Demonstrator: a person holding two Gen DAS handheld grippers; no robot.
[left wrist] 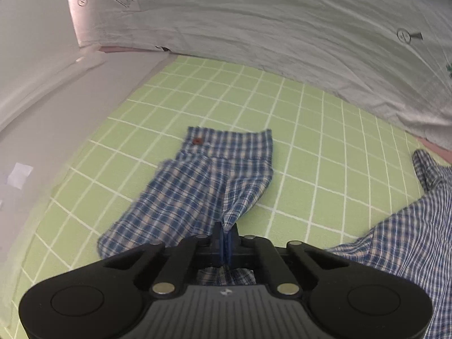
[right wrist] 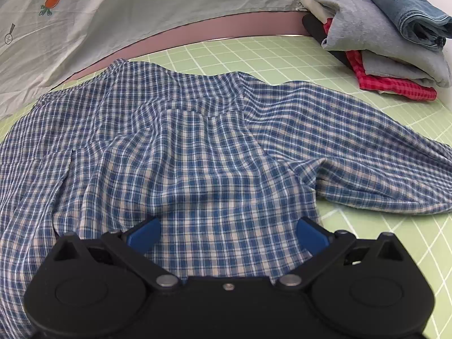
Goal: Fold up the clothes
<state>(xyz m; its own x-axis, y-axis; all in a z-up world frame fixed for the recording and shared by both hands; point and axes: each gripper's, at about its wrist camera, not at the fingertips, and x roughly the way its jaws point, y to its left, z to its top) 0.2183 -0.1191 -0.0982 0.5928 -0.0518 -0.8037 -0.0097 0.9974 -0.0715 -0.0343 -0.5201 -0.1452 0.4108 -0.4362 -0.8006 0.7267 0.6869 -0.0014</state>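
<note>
A blue-and-white checked cotton shirt (right wrist: 197, 141) lies spread over the green mat with a white grid (right wrist: 381, 212), filling the middle of the right wrist view from the left edge almost to the right edge. One sleeve trails toward the right of that frame.

The left gripper (left wrist: 226, 243) sits low in the centre of its frame, its blue pads pressed together on a pinched ridge of the shirt's other sleeve (left wrist: 197, 186). That sleeve runs away from the jaws toward the middle of the frame, ending in a cuff with a small red button (left wrist: 197, 141).

The right gripper (right wrist: 227, 234) stands at the bottom of its frame with its blue fingers (right wrist: 144, 234) spread wide apart; checked cloth lies in the gap between them, not pinched. It points level across the shirt's body.

A pale grey printed sheet (right wrist: 127, 8) hangs behind the mat. In the upper right of the right wrist view rests a stack of folded clothes (right wrist: 389, 34), denim on top, grey and red beneath.
</note>
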